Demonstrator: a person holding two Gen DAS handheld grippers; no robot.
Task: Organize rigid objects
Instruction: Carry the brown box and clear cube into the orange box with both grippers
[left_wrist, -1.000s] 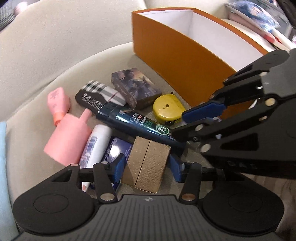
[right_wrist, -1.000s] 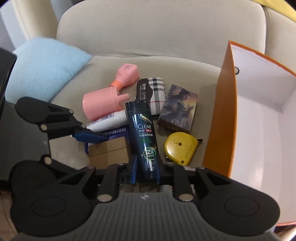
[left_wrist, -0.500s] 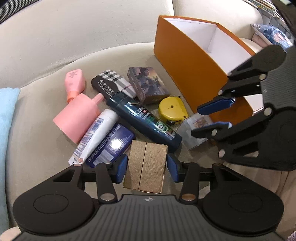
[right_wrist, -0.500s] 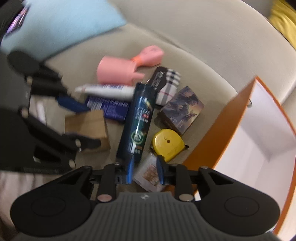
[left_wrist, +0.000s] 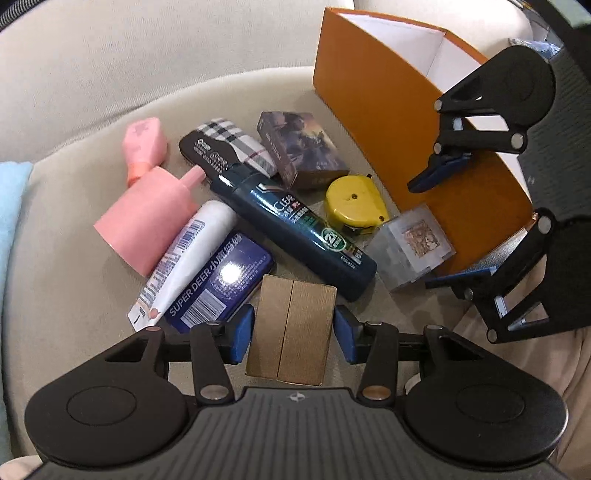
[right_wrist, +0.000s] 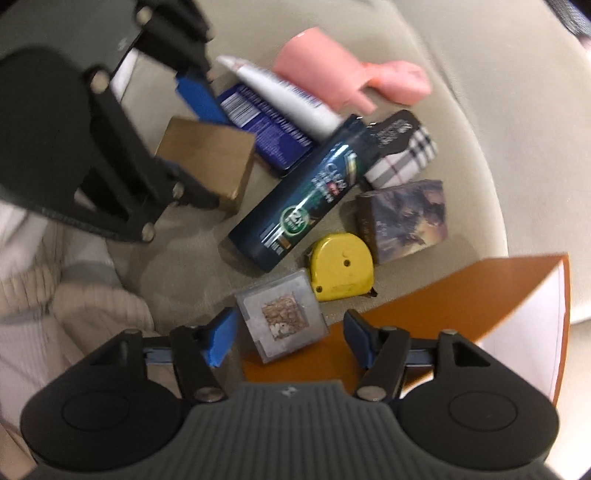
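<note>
On the beige couch seat lies a pile of small things. A brown cardboard box (left_wrist: 291, 325) sits between the pads of my left gripper (left_wrist: 293, 336), which press on its two sides. In the right wrist view the left gripper (right_wrist: 199, 147) straddles that same box (right_wrist: 210, 158). My right gripper (right_wrist: 288, 338) points down over a grey clear case (right_wrist: 280, 317); its jaws are opening, with gaps on both sides of the case. From the left wrist view the right gripper (left_wrist: 434, 232) hangs beside the case (left_wrist: 410, 247). A dark shampoo bottle (left_wrist: 295, 229) lies free.
An open orange box (left_wrist: 376, 96) stands at the right, close to the case. Around the bottle lie a yellow tape measure (left_wrist: 354, 206), a picture card box (left_wrist: 303, 147), a plaid pouch (left_wrist: 229, 147), a pink bottle (left_wrist: 147, 218), a white tube (left_wrist: 192, 251) and a blue tin (left_wrist: 221, 280). A knit sleeve (right_wrist: 74, 306) is near.
My right gripper let go of the shampoo bottle, rolled, opened wide and now sits over the grey case. My left gripper's pads closed in on the cardboard box.
</note>
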